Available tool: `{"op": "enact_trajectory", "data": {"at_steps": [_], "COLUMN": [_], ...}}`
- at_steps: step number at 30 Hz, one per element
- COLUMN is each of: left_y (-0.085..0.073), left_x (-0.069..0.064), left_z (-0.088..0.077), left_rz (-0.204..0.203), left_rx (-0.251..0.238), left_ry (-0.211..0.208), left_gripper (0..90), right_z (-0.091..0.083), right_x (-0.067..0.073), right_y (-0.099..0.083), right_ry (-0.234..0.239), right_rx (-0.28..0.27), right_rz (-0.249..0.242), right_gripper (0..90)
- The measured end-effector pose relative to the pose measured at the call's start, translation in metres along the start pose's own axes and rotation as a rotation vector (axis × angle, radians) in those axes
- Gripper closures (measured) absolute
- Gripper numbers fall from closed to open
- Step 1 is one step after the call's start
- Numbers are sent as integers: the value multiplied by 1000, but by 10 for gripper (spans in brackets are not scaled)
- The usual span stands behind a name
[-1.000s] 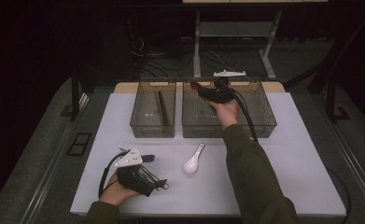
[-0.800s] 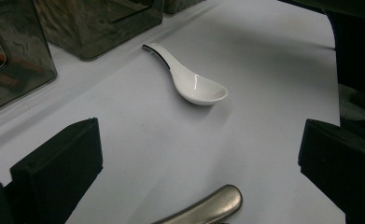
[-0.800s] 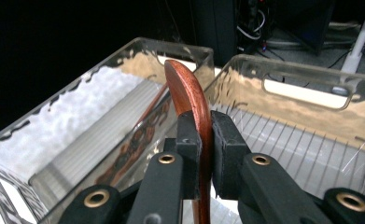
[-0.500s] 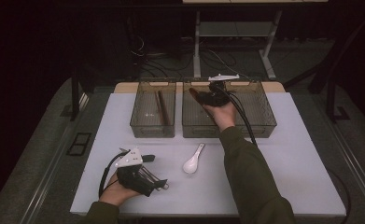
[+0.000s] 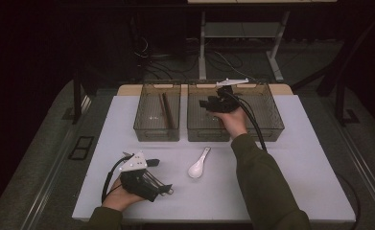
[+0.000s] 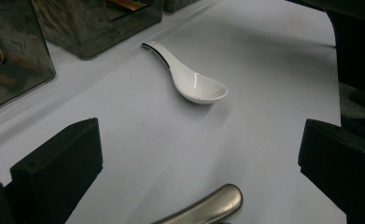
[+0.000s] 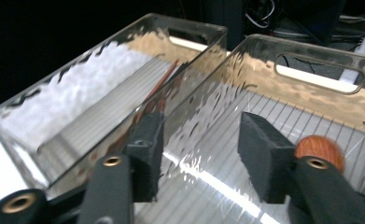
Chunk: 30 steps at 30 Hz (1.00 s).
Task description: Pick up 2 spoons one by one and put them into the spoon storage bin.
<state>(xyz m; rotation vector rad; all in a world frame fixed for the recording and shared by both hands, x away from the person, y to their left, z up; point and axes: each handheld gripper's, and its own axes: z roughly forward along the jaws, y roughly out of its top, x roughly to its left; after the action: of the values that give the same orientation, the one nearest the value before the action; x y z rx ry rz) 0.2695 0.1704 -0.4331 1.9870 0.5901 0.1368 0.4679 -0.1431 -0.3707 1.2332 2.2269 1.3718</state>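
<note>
Scene: a person at a white tabletop [image 5: 295,158] holds a gripper in each hand; two clear bins stand side by side in the upper middle of the high view.
Right gripper [image 5: 209,103]: held over the right bin [image 5: 271,120], upper centre of the high view. In its own view the black jaws stand apart with nothing between them; they have just been opening.
Wooden piece [image 7: 320,150]: a round reddish-brown thing lies on the ribbed floor of the right bin, at the lower right of the right gripper view, just behind the right-hand jaw and partly hidden by it. It is outside the gap between the jaws.
Left bin [image 5: 142,124]: holds brown sticks [image 5: 167,110] lying lengthwise.
Left gripper [image 5: 163,189]: rests low at the lower left of the high view; its jaws are wide apart and hold nothing.
Spoon [image 6: 192,81]: white, on the tabletop, upper centre of the left gripper view, well ahead of those jaws, bowl toward the gripper.
Metal handle [image 6: 208,207]: a rounded silvery end lies on the tabletop at the bottom centre of that view, between the jaws and untouched.
</note>
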Motion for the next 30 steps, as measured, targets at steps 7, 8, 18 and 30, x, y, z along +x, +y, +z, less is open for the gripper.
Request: {"op": "enact_trajectory", "data": {"at_steps": [7,8,18,30], "left_y": [0,0,-1,-1], "left_x": [-1,-1,-1,-1], "left_z": [1,1,2,2], "left_rz": [2,3,-10,-10], "left_rx": [7,8,9,13], "left_ry": [1,2,9,16], "left_gripper": [0,0,0,0], "right_z": [-24,-27,-67,-103], "right_x": [1,1,-2,-1], "right_y": [-8,-10,-27,-62], "right_ry": [28,33,53,50], "right_rx": [5,10,-13,15], "right_rz": [-10,-11,-48,-89], "right_gripper": [384,376,322,203]}}
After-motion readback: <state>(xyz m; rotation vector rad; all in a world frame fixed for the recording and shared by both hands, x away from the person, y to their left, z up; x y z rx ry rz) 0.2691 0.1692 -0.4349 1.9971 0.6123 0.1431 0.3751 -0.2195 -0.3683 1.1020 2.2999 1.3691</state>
